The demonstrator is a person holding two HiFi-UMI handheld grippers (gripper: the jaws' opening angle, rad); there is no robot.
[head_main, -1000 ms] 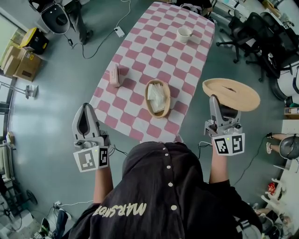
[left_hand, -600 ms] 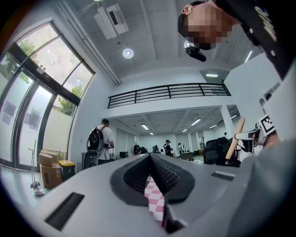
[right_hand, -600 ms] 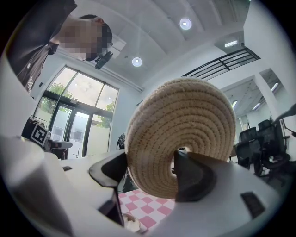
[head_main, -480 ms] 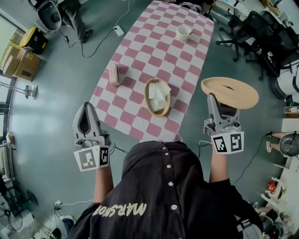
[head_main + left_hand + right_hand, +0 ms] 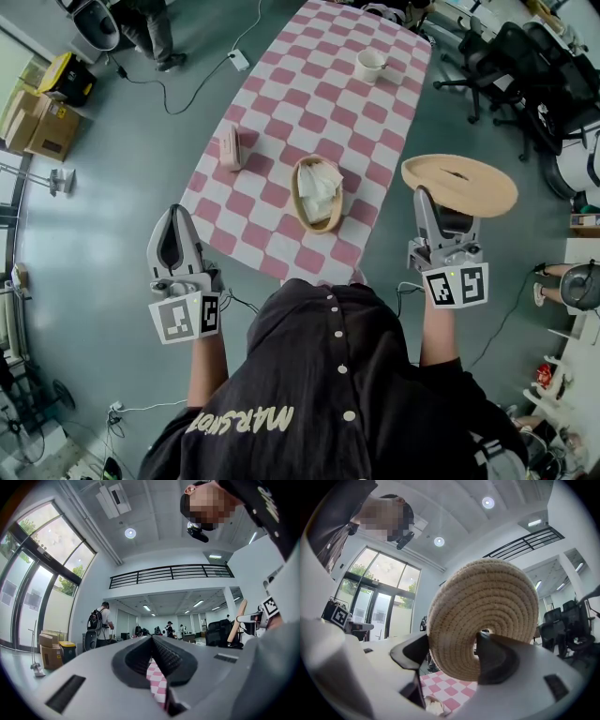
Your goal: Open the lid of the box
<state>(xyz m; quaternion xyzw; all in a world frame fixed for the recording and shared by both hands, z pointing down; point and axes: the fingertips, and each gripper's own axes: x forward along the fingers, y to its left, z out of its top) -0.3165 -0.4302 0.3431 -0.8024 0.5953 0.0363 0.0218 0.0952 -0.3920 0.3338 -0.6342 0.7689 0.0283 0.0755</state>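
Lid (image 5: 478,192) in right hand-held gripper (image 5: 437,204) slightly nearer the table (image 5: 281,94); bystander (image 5: 155,33) farther toward top edge.

The lid (image 5: 483,616) in my right claw (image 5: 452,656) is coiled woven fibre, rough and matt. My claw's shell is smooth, matt grey plastic. The tablecloth (image 5: 319,94) looks like soft cloth.

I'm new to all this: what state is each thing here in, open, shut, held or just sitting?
Lid: off the basket, clamped in the right gripper, out beside the table.
Basket: open on the table, white contents showing.
Right gripper: shut on the lid.
Left gripper: shut, empty.
Cup: upright at the table's far end.
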